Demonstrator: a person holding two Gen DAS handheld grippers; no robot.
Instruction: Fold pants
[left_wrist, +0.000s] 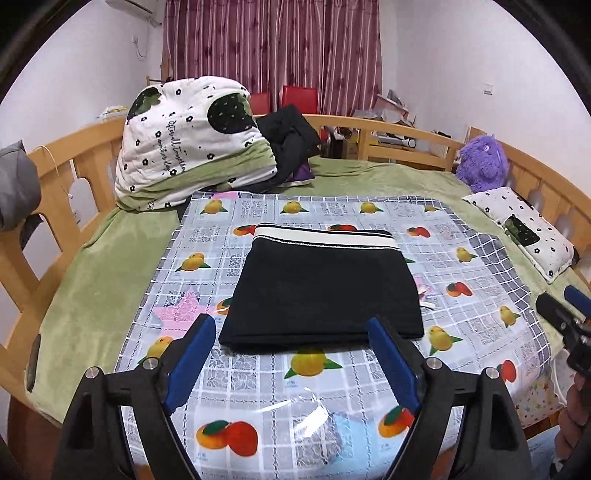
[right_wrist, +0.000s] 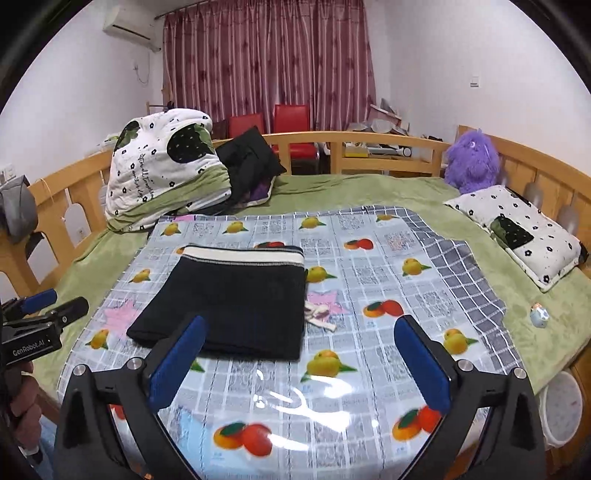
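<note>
Left wrist: pants (left_wrist: 325, 288) folded flat.

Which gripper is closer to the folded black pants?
Left. The left gripper hovers at the pants' near edge, jaws open; the right gripper hangs off their right side.

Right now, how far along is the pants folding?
It looks nearly or fully done: the black pants lie as a compact rectangle on the fruit-print mat, white waistband at the far edge. Nothing is in hand; the left claw and right claw are open and empty. At most, a drawstring peeking out needs tucking.
</note>
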